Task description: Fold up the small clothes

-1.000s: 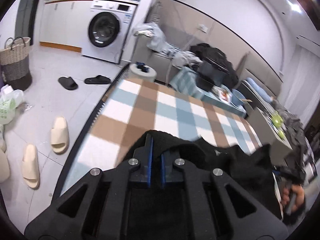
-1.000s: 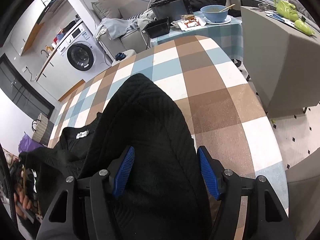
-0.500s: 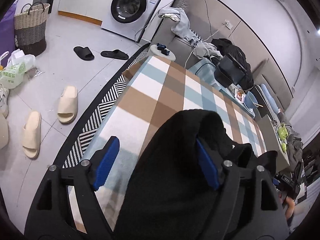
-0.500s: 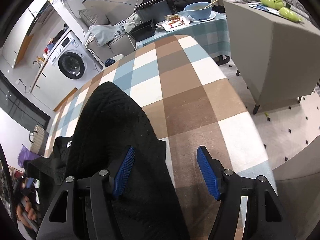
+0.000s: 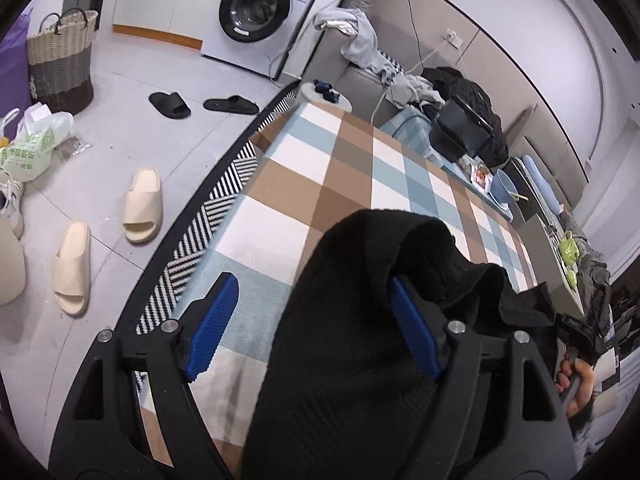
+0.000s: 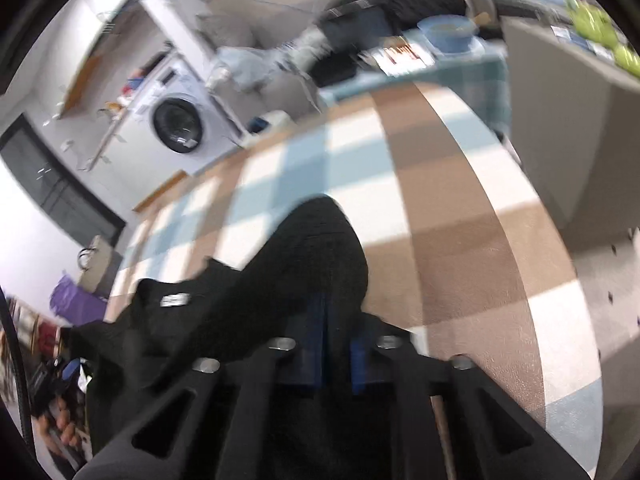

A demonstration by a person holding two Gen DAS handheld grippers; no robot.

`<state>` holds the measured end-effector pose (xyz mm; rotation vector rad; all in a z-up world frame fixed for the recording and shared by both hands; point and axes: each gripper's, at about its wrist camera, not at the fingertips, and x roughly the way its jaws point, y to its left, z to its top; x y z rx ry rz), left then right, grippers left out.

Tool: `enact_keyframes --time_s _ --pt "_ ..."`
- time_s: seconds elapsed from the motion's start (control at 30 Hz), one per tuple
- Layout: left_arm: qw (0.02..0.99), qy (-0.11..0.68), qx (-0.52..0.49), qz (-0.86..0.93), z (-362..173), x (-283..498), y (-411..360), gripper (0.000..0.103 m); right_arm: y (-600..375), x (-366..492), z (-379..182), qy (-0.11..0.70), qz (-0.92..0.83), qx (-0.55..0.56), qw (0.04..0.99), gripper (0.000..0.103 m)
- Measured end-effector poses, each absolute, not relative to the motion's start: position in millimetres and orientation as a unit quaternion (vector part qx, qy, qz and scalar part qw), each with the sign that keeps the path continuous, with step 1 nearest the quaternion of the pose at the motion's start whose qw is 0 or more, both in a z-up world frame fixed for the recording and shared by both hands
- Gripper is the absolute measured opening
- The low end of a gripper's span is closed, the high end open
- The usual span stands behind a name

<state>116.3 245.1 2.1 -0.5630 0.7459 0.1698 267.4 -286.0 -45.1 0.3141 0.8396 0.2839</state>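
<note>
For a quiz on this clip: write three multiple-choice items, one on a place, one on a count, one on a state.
1. Where does the black garment lie?
A. on the checked table
B. on the floor
C. in the basket

2. How many beige slippers are on the floor?
A. one
B. two
C. four

3. How does the left gripper stand?
A. open
B. shut on the garment
C. shut on nothing

Answers: 1 A, it drapes over the checks; 2 B, a pair beside the rug; 3 A, the blue pads stand wide apart.

One black garment [image 5: 348, 344] lies on one checked table [image 5: 344, 176]. On the floor at nine o'clock: two cream slippers [image 5: 142, 204], two black slippers [image 5: 170, 105], one woven basket [image 5: 60, 60]. One washing machine [image 5: 260, 8] at twelve.
</note>
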Motion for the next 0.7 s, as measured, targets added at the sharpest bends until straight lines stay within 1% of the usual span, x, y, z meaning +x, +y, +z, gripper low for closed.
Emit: enact_keyframes --time_s 0.03,0.1,0.13,0.2,0.27,0.3,0.33,0.4,0.47,0.53,0.63,0.7 --pt "0.892 0.347 -0.275 0.086 6 111 248 0.075 -286 258 -35 0.372 0.165 0.160 0.899 0.008" --pt "0.898 0.322 -0.285 0.093 14 103 254 0.075 -293 221 -3 0.255 0.251 0.182 0.916 0.008" --pt "0.903 0.301 -0.291 0.099 19 98 259 0.076 -295 211 10 0.236 0.220 0.166 0.932 0.008" --pt "0.904 0.293 -0.293 0.104 24 97 263 0.078 -302 214 12 0.254 0.178 0.167 0.936 0.007" --pt "0.902 0.299 -0.296 0.098 25 100 265 0.078 -308 229 -1 0.307 0.104 0.160 0.933 0.007" --pt "0.899 0.309 -0.297 0.092 23 104 263 0.078 -313 242 -15 0.349 0.072 0.164 0.920 0.007" --pt "0.897 0.316 -0.296 0.087 21 107 260 0.078 -321 253 -32 0.391 0.056 0.192 0.898 0.007" --pt "0.896 0.335 -0.283 0.071 16 113 252 0.078 -331 264 -55 0.433 0.047 0.231 0.870 0.008" --pt "0.897 0.348 -0.264 0.071 11 118 244 0.079 -332 266 -66 0.445 0.039 0.234 0.864 0.008" --pt "0.897 0.360 -0.245 0.072 6 123 237 0.079 -330 264 -68 0.443 0.041 0.232 0.865 0.011" --pt "0.894 0.381 -0.224 0.072 -1 137 229 0.078 -332 264 -64 0.438 0.038 0.225 0.869 0.018" --pt "0.894 0.388 -0.211 0.070 -6 150 222 0.079 -334 263 -64 0.440 0.040 0.225 0.868 0.025"
